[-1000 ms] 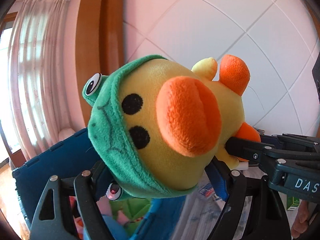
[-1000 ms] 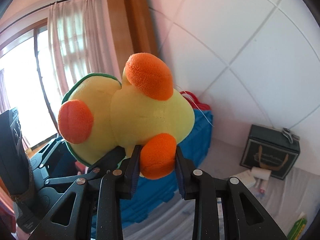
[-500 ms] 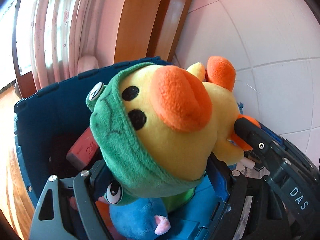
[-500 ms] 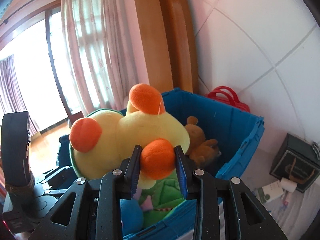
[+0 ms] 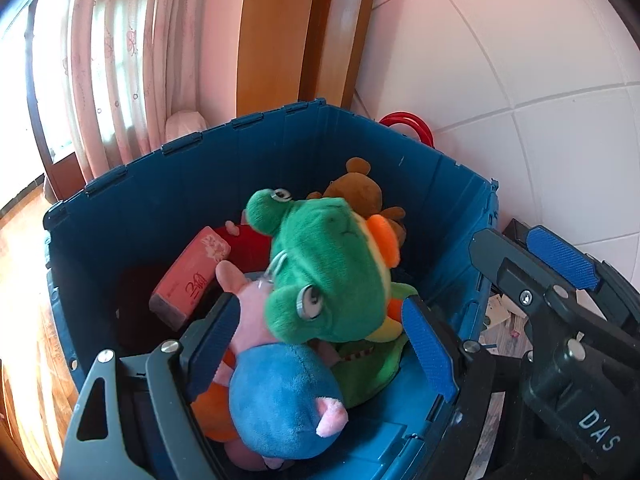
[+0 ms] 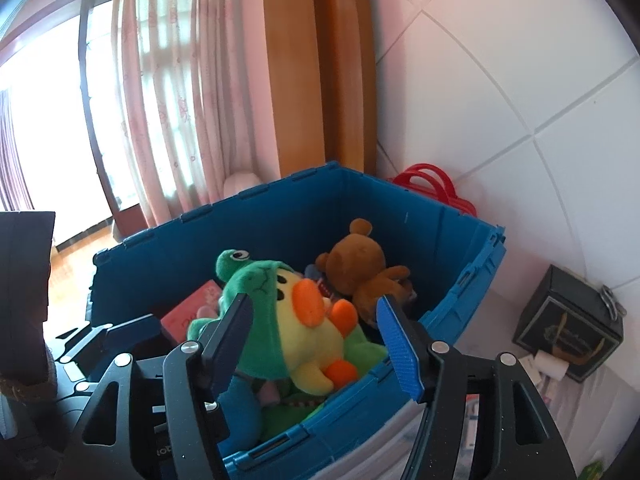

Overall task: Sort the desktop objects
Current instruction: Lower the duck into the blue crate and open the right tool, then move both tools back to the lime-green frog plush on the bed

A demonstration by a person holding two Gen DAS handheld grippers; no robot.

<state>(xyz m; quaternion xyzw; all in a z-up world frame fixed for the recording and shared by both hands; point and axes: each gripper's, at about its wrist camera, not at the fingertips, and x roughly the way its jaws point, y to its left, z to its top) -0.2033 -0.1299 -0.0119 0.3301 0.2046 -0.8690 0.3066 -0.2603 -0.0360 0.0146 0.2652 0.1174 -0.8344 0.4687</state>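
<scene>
Two grippers hang over a blue plastic crate. The yellow duck plush in a green frog hood lies inside on other soft toys, beside a brown teddy bear. The left gripper stands wide and empty; the right gripper is opening, gripping nothing.

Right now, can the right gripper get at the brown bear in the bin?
Probably yes. The brown bear lies on top at the blue bin's far side, uncovered, and the right gripper, its jaws opening and empty, hangs over the open top.
</scene>
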